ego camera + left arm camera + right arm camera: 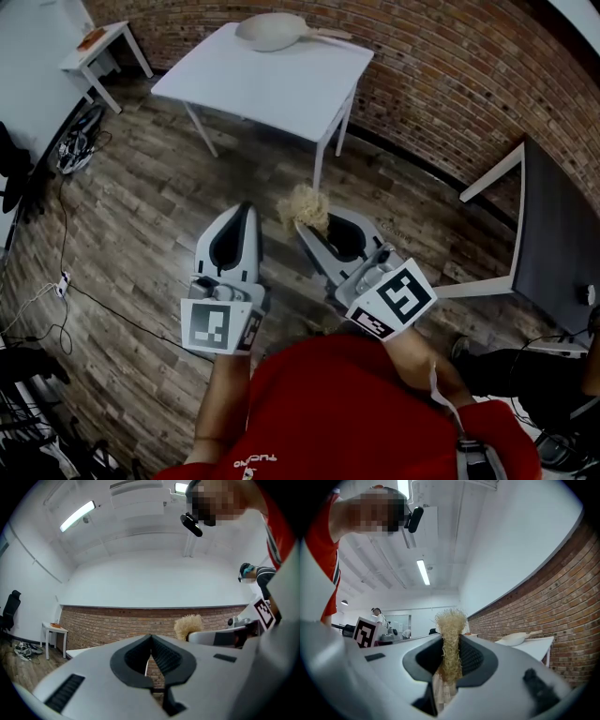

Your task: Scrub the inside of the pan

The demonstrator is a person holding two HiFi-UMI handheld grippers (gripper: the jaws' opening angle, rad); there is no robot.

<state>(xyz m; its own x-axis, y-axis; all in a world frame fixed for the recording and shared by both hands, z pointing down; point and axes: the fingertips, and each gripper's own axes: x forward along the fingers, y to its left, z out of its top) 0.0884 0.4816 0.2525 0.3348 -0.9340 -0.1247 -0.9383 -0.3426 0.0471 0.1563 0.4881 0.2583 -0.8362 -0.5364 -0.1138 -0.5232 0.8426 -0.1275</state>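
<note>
1. On the far edge of the white table (281, 89), close to the brick wall (450, 75), lies the pan (272, 31). It is pale, with its handle pointing toward the table's right corner. It is small in the head view, so which way its mouth faces cannot be told with certainty.
2. The right gripper view shows the same pan (513, 639) at the table's edge against the wall.
3. Left gripper (246, 208): held in the air above the wooden floor (141, 216), well short of the table. In its own view (150, 638) the jaws are pressed together with nothing between them.
4. Right gripper (311, 228): held just beside the left gripper, also over the floor and apart from the table. In its own view (451, 641) the jaws pinch the scrubber (451, 644).
5. The scrubber (302, 208) is a straw-coloured fibrous tuft. Its upper part sticks out past the jaw tips. It is well apart from the pan.
6. The left gripper view shows the scrubber (187, 625) at right, projecting from the other gripper.
7. Surroundings:
   - side table (98, 42) at upper left;
   - dark desk (558, 225) at right;
   - cables (75, 141) on the floor at left.
8. A red shirt (356, 412) fills the bottom of the head view.
</note>
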